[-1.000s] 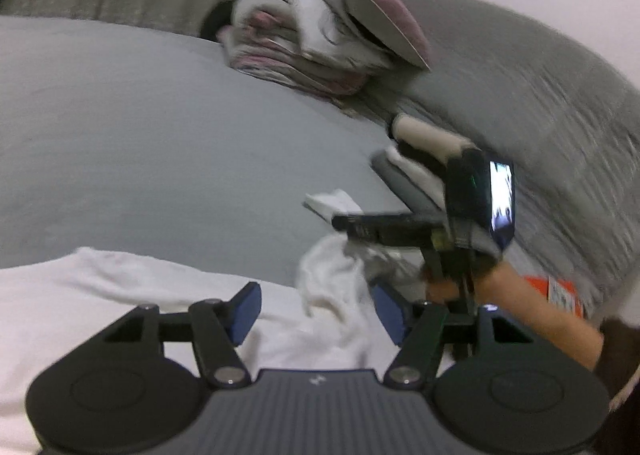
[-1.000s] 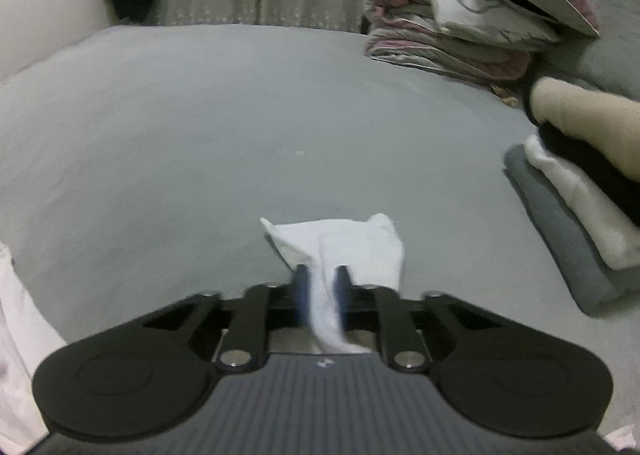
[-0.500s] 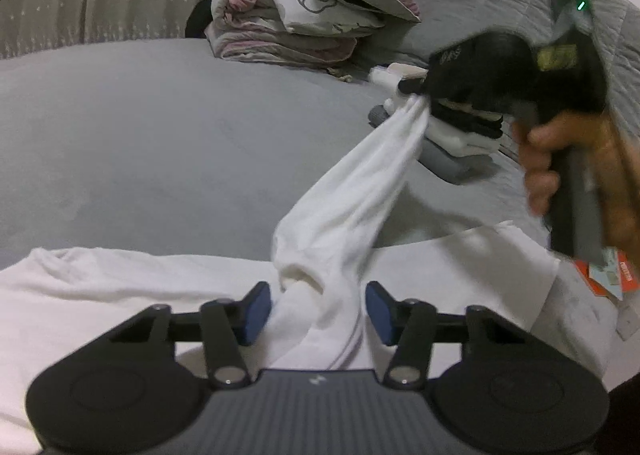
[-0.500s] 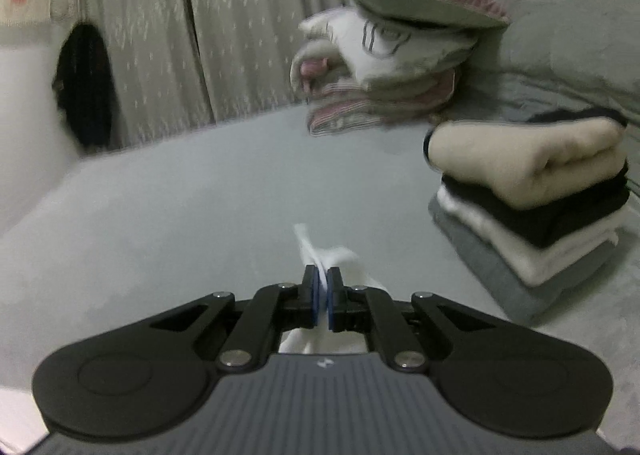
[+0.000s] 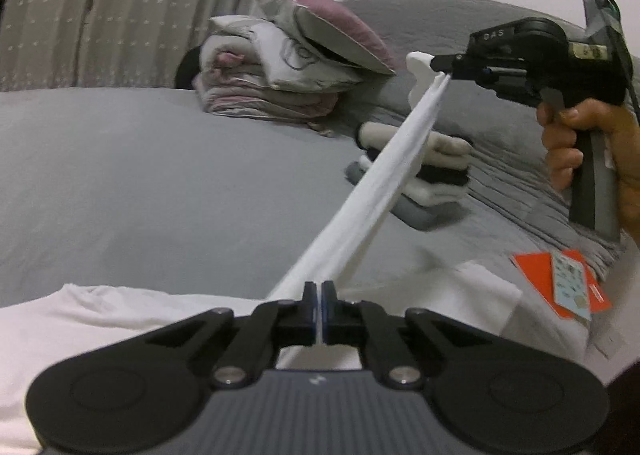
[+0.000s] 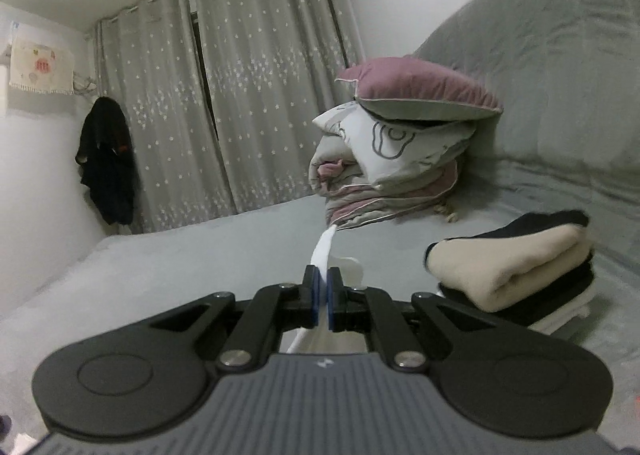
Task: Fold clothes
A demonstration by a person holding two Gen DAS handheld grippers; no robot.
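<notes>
White garment (image 5: 376, 191) stretched taut between both grippers.
Left hand-held gripper (image 5: 320, 297) has just clenched on it; right hand-held gripper (image 5: 442, 69) grips the far end. Keep tension even above the bed (image 5: 140, 175).

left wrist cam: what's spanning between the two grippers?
A taut stretch of the white garment, pinched at one end by the left gripper and at the other by the right gripper. Behind it sits the stack of folded clothes. Seen in the left wrist view.
</notes>
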